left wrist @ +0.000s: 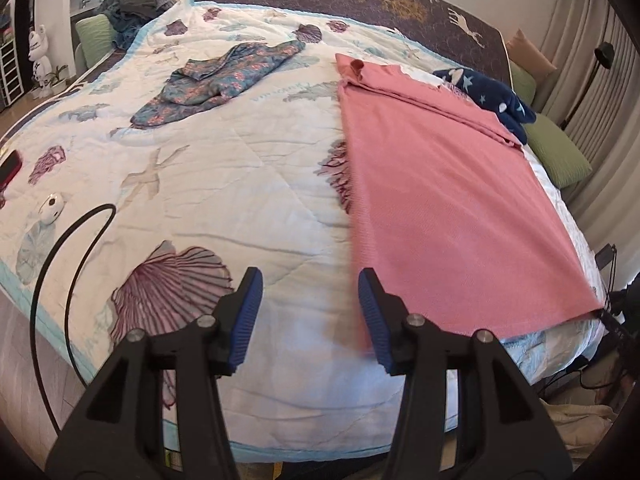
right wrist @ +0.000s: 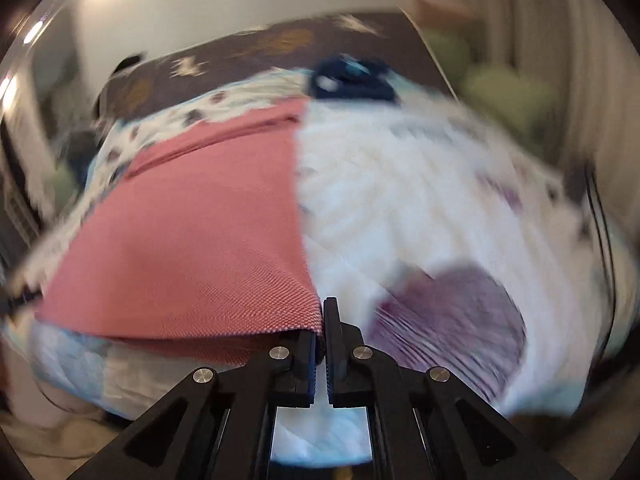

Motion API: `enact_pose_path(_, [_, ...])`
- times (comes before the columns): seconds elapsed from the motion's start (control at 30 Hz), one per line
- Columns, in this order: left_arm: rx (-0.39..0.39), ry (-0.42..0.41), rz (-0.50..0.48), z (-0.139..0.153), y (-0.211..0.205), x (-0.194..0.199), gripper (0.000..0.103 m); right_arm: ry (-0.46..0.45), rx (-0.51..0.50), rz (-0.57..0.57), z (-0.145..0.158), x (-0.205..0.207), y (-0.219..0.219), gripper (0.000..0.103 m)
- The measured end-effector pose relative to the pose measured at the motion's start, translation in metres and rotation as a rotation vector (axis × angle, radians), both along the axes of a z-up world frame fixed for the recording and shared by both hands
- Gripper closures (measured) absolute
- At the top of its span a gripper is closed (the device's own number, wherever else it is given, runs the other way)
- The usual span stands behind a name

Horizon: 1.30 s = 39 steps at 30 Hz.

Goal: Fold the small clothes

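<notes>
The right gripper point(right wrist: 322, 320) pinches the near corner of the pink cloth point(left wrist: 448, 200), lying along the bed's point(left wrist: 260, 216) near edge, ready to fold, while the left gripper point(left wrist: 310, 300) hangs apart, empty.

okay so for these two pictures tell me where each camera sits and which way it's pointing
Left wrist: on the left gripper, angled down and forward over the quilt from the bed's near edge; its open fingers show, nothing between them, the pink cloth lying right of them.
Right wrist: on the right gripper, also angled down across the bed, picture motion-blurred; its fingers show shut on the pink cloth's near corner.
Shared: the pink cloth, the shell-print quilt, and the navy star-print item at the far side.
</notes>
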<state>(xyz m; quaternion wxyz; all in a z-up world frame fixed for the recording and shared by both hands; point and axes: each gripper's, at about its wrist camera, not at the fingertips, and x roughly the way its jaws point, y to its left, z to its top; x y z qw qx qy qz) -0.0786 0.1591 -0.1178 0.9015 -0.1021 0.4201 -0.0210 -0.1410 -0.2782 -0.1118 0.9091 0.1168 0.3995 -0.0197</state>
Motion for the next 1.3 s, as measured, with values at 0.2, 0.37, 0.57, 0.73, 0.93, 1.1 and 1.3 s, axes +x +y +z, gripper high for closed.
enact_pose_path(0.2, [-0.058, 0.032, -0.021, -0.005, 0.005, 0.001, 0.052, 0.052, -0.112, 0.225, 0.003, -0.008, 0.029, 0.091])
enact_pose_path(0.37, [-0.162, 0.049, -0.091, -0.011, -0.001, 0.002, 0.048, -0.014, 0.037, 0.178, 0.025, -0.01, -0.005, 0.047])
enact_pose_path(0.57, [-0.221, 0.05, -0.125, -0.01, -0.006, 0.006, 0.048, 0.027, 0.266, 0.1, 0.017, 0.006, -0.033, 0.044])
enact_pose_path(0.73, [-0.111, 0.048, -0.169, -0.012, -0.027, 0.01, 0.097, 0.093, 0.366, 0.102, -0.004, 0.027, -0.031, 0.043])
enact_pose_path(0.93, [-0.095, 0.042, -0.104, 0.001, 0.018, 0.0, 0.098, 0.091, 0.339, 0.138, 0.001, 0.028, -0.022, 0.043])
enact_pose_path(1.1, [-0.161, 0.067, -0.112, -0.004, 0.028, -0.009, 0.102, 0.099, 0.361, 0.149, -0.001, 0.028, -0.019, 0.043])
enact_pose_path(1.3, [-0.151, 0.038, -0.142, -0.005, 0.007, -0.001, 0.036, 0.138, 0.37, 0.231, -0.006, 0.037, 0.001, 0.043])
